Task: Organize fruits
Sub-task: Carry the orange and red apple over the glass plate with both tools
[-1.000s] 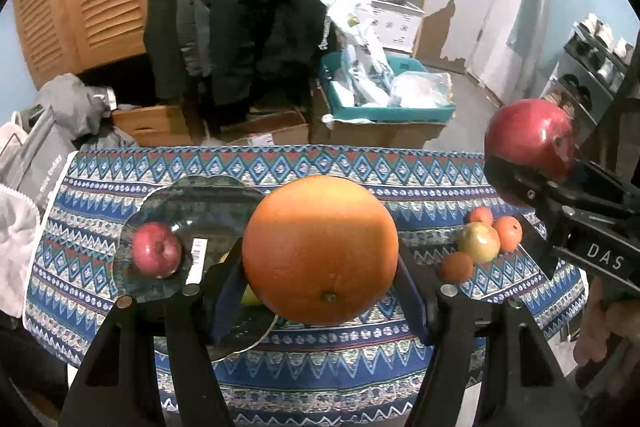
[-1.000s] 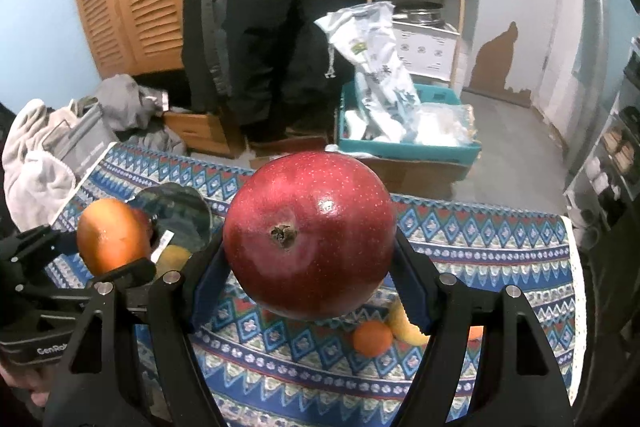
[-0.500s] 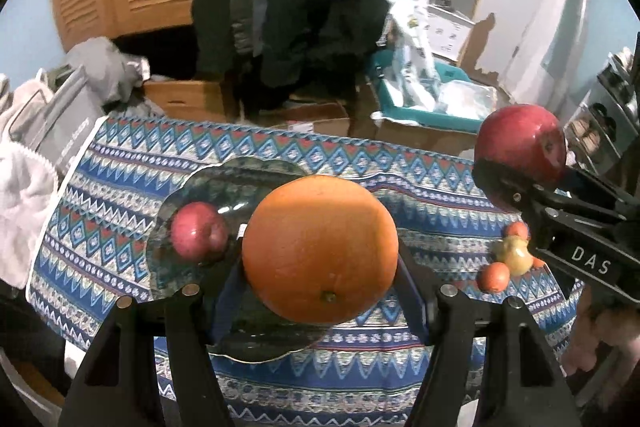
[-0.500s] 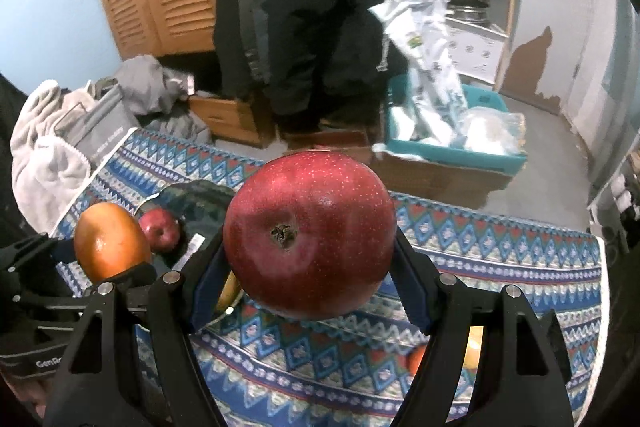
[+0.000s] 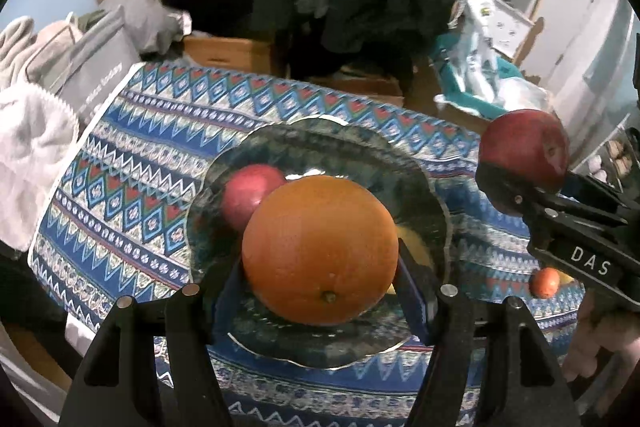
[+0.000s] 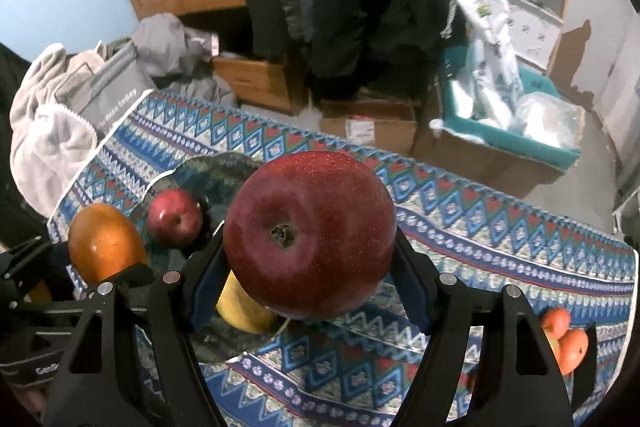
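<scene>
My left gripper [image 5: 320, 287] is shut on a big orange [image 5: 320, 251], held just above the dark green plate [image 5: 424, 171]. On that plate lie a small red apple [image 5: 248, 195] and a yellow fruit [image 5: 414, 247], mostly hidden behind the orange. My right gripper [image 6: 310, 287] is shut on a large red apple [image 6: 310, 235], above the plate's right edge [image 6: 216, 167]. In the right wrist view the orange [image 6: 104, 243] shows at the left, with the small apple [image 6: 174, 217] and yellow fruit [image 6: 240, 311] on the plate.
A patterned blue cloth [image 5: 132, 163] covers the table. Small orange fruits [image 6: 566, 339] lie near its right end. Towels and a grey bag [image 5: 80, 67] crowd the left edge. Beyond the far edge stand cardboard boxes and a teal bin [image 6: 512, 131].
Both grippers have moved left and down with their fruit. The plate has grown larger and now lies right under the orange; the small loose fruits have slid off to the right.
</scene>
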`<state>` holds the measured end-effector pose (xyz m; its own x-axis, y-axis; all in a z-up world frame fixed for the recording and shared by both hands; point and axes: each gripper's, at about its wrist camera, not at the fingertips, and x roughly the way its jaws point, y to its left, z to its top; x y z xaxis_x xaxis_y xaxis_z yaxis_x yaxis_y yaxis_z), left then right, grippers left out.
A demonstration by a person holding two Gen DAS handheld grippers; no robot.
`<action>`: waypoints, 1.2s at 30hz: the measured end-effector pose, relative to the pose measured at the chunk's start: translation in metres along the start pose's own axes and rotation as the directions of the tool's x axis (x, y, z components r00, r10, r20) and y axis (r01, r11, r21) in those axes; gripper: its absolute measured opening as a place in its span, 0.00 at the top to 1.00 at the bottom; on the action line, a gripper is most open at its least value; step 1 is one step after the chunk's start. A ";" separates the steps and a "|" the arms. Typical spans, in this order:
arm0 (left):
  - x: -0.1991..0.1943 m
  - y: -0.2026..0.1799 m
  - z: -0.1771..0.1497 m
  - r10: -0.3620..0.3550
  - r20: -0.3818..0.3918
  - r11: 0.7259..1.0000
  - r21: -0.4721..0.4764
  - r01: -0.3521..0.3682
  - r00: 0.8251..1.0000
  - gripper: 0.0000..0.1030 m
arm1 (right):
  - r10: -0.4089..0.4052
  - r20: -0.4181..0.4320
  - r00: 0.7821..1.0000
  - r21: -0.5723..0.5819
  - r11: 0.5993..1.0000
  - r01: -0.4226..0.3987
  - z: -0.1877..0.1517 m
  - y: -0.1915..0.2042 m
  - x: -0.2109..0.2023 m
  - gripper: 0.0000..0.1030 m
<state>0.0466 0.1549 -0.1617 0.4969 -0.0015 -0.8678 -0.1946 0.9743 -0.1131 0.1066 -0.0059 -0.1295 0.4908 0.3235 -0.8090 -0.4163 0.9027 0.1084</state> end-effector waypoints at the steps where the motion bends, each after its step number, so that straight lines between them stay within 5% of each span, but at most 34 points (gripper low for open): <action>1: 0.003 0.004 -0.001 0.006 -0.007 1.000 -0.007 -0.006 1.000 0.33 | 0.005 -0.010 1.000 -0.001 1.000 -0.005 0.001 0.002 0.006 0.28; 23: 0.066 0.044 -0.024 0.055 -0.188 0.993 -0.089 -0.073 0.981 0.33 | 0.058 -0.161 0.985 -0.035 0.997 -0.064 -0.009 0.039 0.071 0.28; 36: 0.071 0.043 -0.025 0.064 -0.222 0.994 -0.076 -0.083 0.973 0.32 | 0.074 -0.190 0.979 -0.018 0.997 -0.078 -0.012 0.042 0.081 0.27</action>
<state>0.0525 0.1908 -0.2405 0.2837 0.0111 -0.9589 -0.2987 0.9512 -0.0773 0.1198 0.0545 -0.1975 0.3042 0.3292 -0.8939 -0.4670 0.8695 0.1612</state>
